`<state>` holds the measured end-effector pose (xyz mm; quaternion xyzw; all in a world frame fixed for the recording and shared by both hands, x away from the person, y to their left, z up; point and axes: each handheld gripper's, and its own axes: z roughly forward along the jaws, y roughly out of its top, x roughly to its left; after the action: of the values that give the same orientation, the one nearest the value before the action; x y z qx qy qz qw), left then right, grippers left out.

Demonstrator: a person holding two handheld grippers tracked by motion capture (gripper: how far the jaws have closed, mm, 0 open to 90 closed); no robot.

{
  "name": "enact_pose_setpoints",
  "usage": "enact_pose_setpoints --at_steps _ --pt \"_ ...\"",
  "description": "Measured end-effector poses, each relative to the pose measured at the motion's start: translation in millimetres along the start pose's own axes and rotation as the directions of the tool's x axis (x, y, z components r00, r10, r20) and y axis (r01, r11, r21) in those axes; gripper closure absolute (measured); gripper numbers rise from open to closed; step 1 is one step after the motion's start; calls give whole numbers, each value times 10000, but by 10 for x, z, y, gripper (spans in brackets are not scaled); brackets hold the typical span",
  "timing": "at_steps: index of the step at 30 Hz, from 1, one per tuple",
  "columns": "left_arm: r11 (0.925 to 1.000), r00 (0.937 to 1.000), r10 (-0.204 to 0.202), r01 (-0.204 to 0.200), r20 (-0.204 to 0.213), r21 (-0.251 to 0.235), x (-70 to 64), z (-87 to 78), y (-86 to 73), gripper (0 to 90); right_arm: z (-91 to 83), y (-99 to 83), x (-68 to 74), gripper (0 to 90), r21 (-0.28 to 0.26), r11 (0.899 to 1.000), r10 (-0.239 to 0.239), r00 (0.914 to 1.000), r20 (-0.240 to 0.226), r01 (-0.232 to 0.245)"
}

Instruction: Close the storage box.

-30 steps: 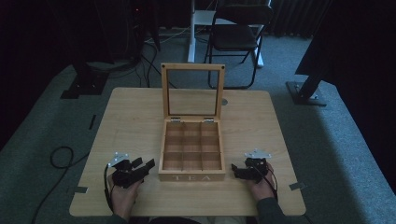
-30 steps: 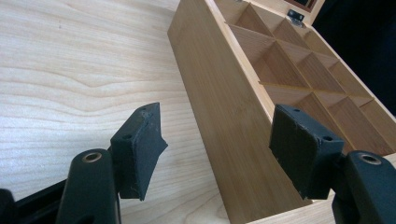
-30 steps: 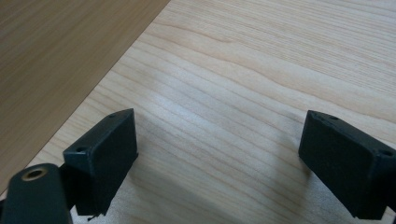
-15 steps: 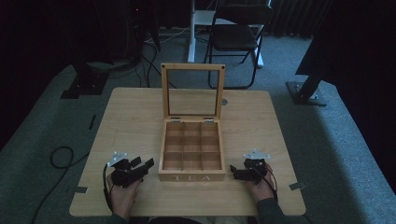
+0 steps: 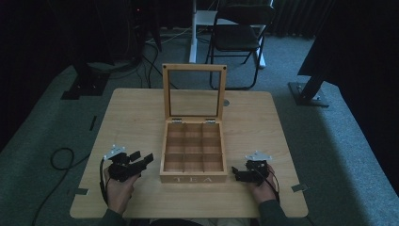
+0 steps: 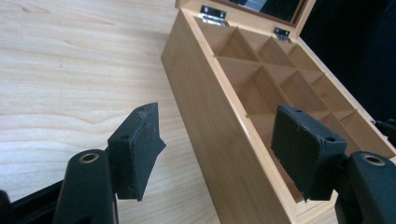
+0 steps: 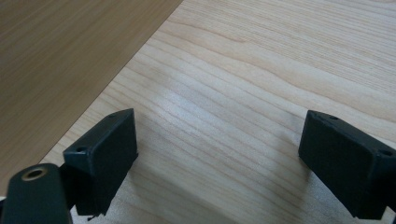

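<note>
Your left gripper (image 5: 141,161) and right gripper (image 5: 239,175), jaws wide, have edged nearer the open compartmented wooden tea box (image 5: 193,151) at frame centre.

Wooden table (image 5: 131,117) sat mid-room on grey-green carpet (image 5: 348,155), w/ a small round metal disc (image 5: 226,102) lying on the tabletop toward the far edge. Behind the table stood a black folding chair (image 5: 240,37) next to a white post (image 5: 193,33). A dark stand base (image 5: 308,92) sat far right on the floor, another dark base (image 5: 84,87) far left, and a black cable (image 5: 61,157) looped on the carpet at left.
</note>
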<state>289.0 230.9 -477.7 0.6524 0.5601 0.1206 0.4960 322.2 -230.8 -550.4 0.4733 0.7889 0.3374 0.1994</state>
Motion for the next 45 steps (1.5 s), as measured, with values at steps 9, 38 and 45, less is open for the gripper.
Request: enact_pose_setpoints --at_steps 9,38,45 --pt "9996 9995 286 -287 -140 -70 1 -55 122 330 0 0 1 111 -1 10000 2 10000 2 -2" --pt "9896 9904 1384 -1382 25 -397 -117 -74 720 310 6 5 26 112 -7 10000 -68 9999 -91 68" --pt "9870 9895 1443 -1441 -25 -710 -95 -119 920 311 8 8 33 112 -12 9999 -140 9998 -149 140"
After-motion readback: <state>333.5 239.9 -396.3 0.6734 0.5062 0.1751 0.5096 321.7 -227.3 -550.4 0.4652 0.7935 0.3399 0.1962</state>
